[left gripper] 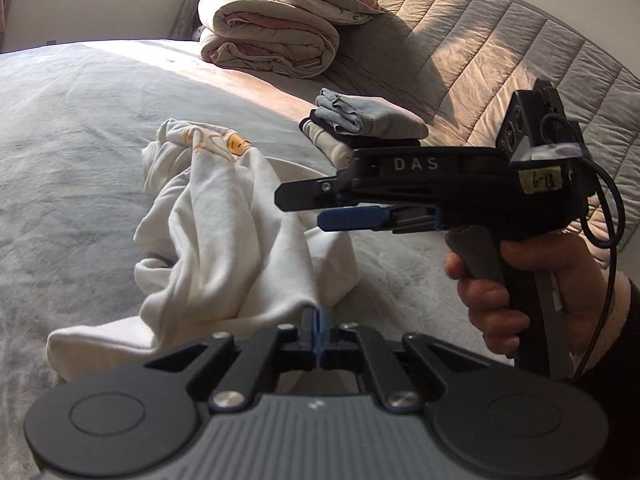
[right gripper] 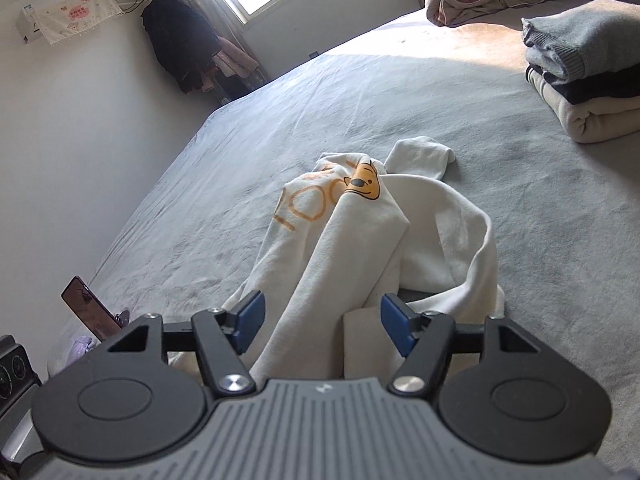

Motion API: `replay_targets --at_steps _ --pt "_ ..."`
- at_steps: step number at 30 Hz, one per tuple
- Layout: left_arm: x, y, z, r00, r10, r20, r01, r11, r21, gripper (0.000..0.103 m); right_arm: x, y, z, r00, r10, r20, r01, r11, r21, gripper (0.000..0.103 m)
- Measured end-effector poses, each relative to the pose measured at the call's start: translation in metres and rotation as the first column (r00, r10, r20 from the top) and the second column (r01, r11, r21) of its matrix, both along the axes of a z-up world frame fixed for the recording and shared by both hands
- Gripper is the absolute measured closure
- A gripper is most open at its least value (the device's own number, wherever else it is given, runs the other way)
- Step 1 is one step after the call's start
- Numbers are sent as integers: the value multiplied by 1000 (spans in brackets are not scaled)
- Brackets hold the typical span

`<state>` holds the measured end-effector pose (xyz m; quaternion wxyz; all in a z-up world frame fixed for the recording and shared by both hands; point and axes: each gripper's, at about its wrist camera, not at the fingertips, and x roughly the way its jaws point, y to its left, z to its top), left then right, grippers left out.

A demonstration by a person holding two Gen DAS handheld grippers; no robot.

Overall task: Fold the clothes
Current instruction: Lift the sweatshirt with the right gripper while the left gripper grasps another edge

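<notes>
A neat pile of folded clothes [right gripper: 588, 76] sits on the bed [right gripper: 280, 120]. The white shirt [right gripper: 360, 240] lies crumpled nearby, unfolded. The left gripper [left gripper: 319, 320] has its jaws clamped on the shirt; the right gripper [right gripper: 322, 322] has its jaws apart.

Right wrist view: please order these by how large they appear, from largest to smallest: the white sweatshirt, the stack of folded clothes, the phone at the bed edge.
1. white sweatshirt, though it lies nearest the camera
2. stack of folded clothes, partly cut off by the frame
3. phone
</notes>
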<state>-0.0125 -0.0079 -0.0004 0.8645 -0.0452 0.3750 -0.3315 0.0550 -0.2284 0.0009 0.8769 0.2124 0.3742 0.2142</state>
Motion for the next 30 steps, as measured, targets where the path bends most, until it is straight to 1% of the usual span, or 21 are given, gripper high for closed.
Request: replay_targets --at_steps 1,2,4,5,6,7,8,10,11,12,14,16,17,25,27,30 --pt "0 -2 0 1000 -9 2 9 1000 10 103 1 3 -2 1000 7 -4 -7 1000 -2 35" --pt "0 -3 -1 1000 -15 4 15 1000 19 102 3 6 -4 1000 14 -9 -14 1000 -3 37" --pt "2 -2 -2 1000 -15 2 15 1000 27 102 6 9 -11 999 21 -27 -21 1000 -8 60" --pt "4 0 -2 1000 -13 3 13 1000 23 102 9 10 -16 998 25 -50 -25 1000 -7 82" --pt "5 2 -1 1000 -12 6 12 1000 18 101 11 10 -19 997 24 -67 -24 1000 0 94" --pt "6 5 1 1000 -7 12 7 1000 14 101 11 8 -21 997 22 -72 -22 1000 3 94" --pt "8 10 3 1000 4 23 -5 1000 8 97 10 7 -21 997 20 -75 -20 1000 5 94" --pt "11 19 8 999 31 42 -31 1000 -5 88 8 2 -22 997 19 -79 -18 1000 13 95" --pt "14 24 8 998 53 42 -52 999 -10 81 7 -1 -22 997 20 -81 -19 1000 20 95" --pt "17 29 9 996 74 43 -73 997 -16 77 5 -4 -22 996 22 -83 -20 999 27 95" --pt "23 35 8 994 105 32 -104 994 -21 76 2 -10 -24 995 28 -96 -24 999 41 95" --pt "29 39 4 991 129 13 -129 991 -23 70 -3 -15 -25 993 40 -109 -34 998 61 95" --pt "32 41 3 990 142 4 -142 990 -24 65 -6 -17 -25 992 50 -113 -42 997 68 95" --pt "56 54 -13 969 233 -81 -237 971 -38 63 -37 -38 -17 986 107 -126 -96 991 93 95" --pt "63 55 -19 961 247 -126 -256 965 -62 63 -42 -44 -18 984 118 -135 -104 989 103 95" --pt "73 58 -29 942 255 -218 -288 948 -136 63 -51 -54 -22 980 132 -149 -115 986 117 95"
